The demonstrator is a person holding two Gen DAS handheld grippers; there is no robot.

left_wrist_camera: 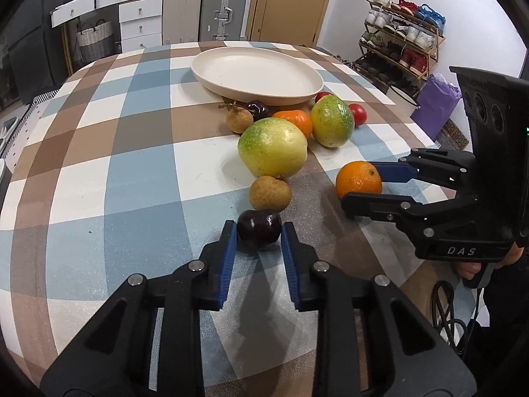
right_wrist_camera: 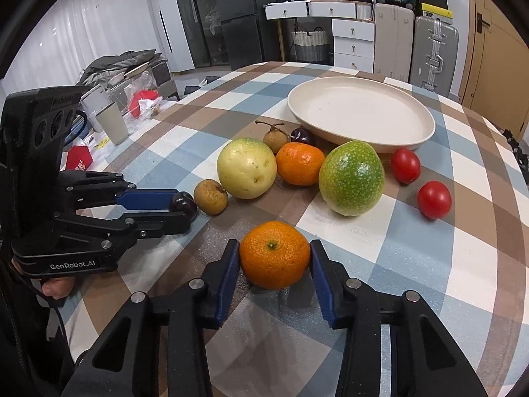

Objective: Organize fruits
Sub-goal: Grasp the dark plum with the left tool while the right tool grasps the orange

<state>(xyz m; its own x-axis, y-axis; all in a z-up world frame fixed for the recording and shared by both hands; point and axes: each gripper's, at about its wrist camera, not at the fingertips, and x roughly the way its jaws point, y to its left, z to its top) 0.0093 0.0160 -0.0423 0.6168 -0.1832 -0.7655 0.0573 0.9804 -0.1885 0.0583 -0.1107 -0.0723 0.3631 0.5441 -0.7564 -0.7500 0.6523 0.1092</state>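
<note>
My left gripper (left_wrist_camera: 259,231) is shut on a dark cherry (left_wrist_camera: 259,229) that rests on the checked tablecloth. My right gripper (right_wrist_camera: 274,258) is shut on a near orange (right_wrist_camera: 274,254), also at table level. In the left wrist view the right gripper (left_wrist_camera: 358,185) holds that orange (left_wrist_camera: 358,180). In the right wrist view the left gripper (right_wrist_camera: 185,206) holds the cherry (right_wrist_camera: 183,203). Beyond lie two longans (right_wrist_camera: 210,196), two green-yellow fruits (right_wrist_camera: 351,178), a second orange (right_wrist_camera: 300,163), a second cherry (right_wrist_camera: 302,135) and two red tomatoes (right_wrist_camera: 433,199). A cream plate (right_wrist_camera: 360,112) stands behind, holding nothing.
The table edge curves at the left, with a cup (right_wrist_camera: 112,124) and clutter beyond it. Suitcases (right_wrist_camera: 433,53) and white drawers (right_wrist_camera: 352,38) stand behind the table. A shoe rack (left_wrist_camera: 401,43) stands at the right in the left wrist view.
</note>
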